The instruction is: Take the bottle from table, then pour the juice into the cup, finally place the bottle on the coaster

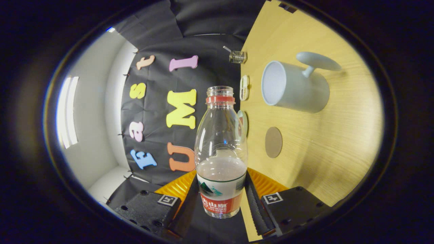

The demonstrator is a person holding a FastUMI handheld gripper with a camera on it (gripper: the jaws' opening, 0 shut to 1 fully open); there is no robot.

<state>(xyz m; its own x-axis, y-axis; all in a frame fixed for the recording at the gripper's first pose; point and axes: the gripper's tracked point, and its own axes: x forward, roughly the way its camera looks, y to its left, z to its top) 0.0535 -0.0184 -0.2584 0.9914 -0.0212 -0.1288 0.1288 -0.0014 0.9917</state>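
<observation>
At the left, a pale wall (91, 112) with a bright strip light (67, 112) curves beside the black cloth backdrop (159, 112) of the booth. In the middle, the gripper (222, 200) is closed on a clear plastic bottle (221, 149), one finger pressing each side of its lower, labelled part. The bottle is uncapped, a red ring (220, 99) sits under its open mouth, and a pale liquid (221, 167) fills it to roughly a third, its surface lying level just above the label (220, 196). The whole view is rolled to one side, so the wooden table (325, 145) stands on end as a tall yellow plane to the right of the bottle, meeting the cloth along a line that runs just behind the bottle's neck. A small round brown coaster (273, 142) lies flat on that table, just right of the bottle's shoulder and apart from it. Further right and beyond the coaster, a pale grey cup (295, 87) rests on the table with its open mouth turned toward the bottle and its handle (317, 61) projecting on the far side; the inside of the cup looks white and bare. Near the far edge of the table, a small clear ribbed object (237, 56) sits against the cloth, and two small pale fittings (244, 87) lie along the table's edge between it and the bottle.
</observation>
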